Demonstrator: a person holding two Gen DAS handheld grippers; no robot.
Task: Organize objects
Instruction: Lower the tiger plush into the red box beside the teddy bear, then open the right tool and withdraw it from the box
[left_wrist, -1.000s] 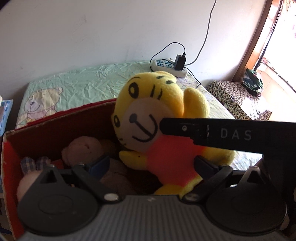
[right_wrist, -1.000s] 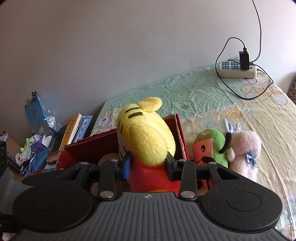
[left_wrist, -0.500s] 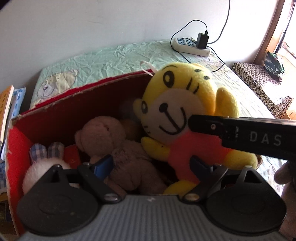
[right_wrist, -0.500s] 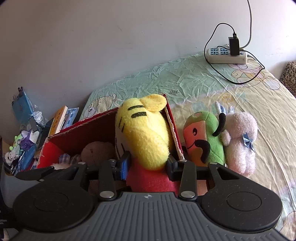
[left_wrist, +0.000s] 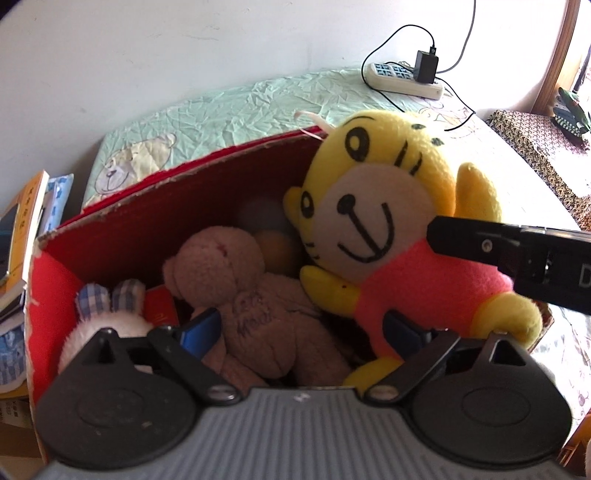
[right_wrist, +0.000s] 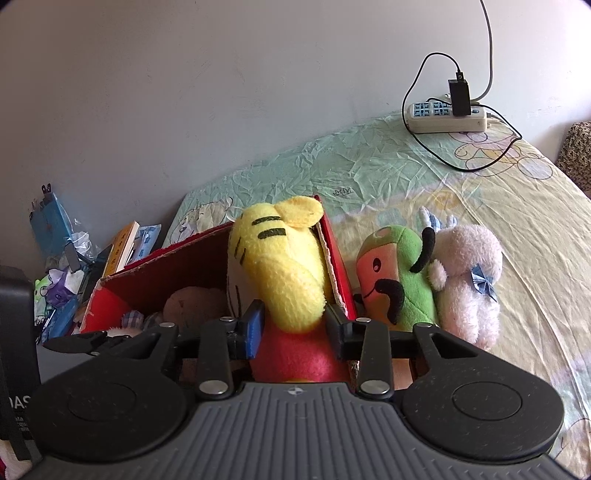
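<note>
Lowering the yellow tiger plush (left_wrist: 373, 229) into the red box (left_wrist: 122, 225), so we're mid-task.

Left to right: a white bunny (left_wrist: 103, 325) and brown bear (left_wrist: 236, 295) already lie in the box; the left gripper (left_wrist: 299, 328) hangs spread over them, gripping nothing, its jaws having just been opening. The right gripper (right_wrist: 293, 330), jaws just closing further, pinches the tiger at the box's right end, not yet released. Outside on the bed (right_wrist: 498, 206), the green plush (right_wrist: 399, 280) and pink plush (right_wrist: 469, 284) are left. We can't see the box floor; a round thing behind the bear is unclear.
</note>
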